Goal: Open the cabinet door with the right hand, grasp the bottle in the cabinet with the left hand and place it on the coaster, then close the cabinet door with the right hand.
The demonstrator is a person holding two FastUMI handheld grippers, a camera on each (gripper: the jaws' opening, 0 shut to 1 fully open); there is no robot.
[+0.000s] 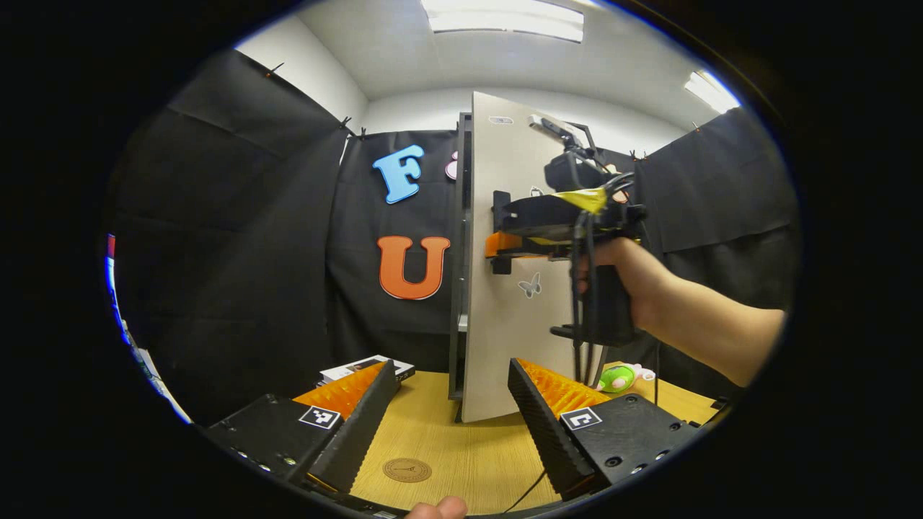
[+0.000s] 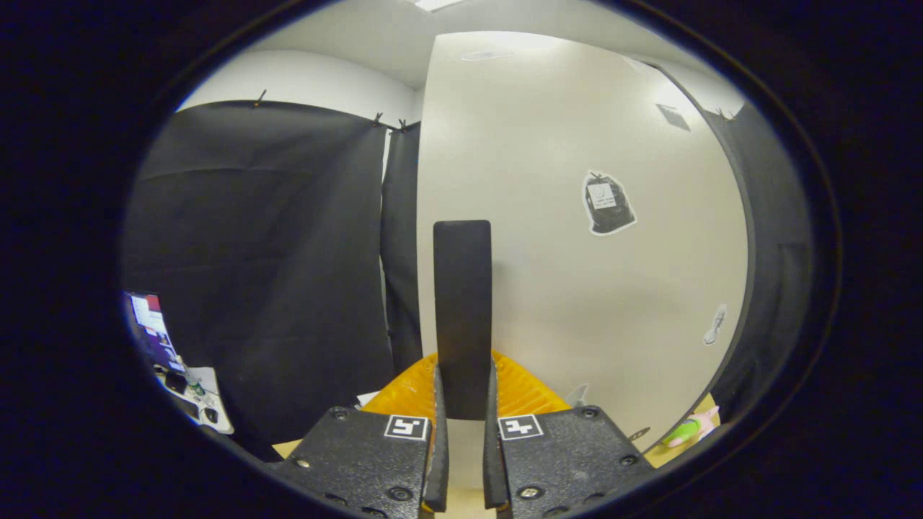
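While right claw (image 2: 465, 461) clamps door handle (image 2: 462, 317), left claw (image 1: 451, 425) gapes (coaster (image 1: 407, 470) between fingers).

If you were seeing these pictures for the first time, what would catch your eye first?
The pale cabinet door stands upright at the centre of the left gripper view, with the right gripper at its front edge, held by a person's hand. In the right gripper view, that gripper's jaws are closed on the dark vertical door handle. Lower down in the left gripper view, the left gripper hangs open over the wooden table, above a round coaster.
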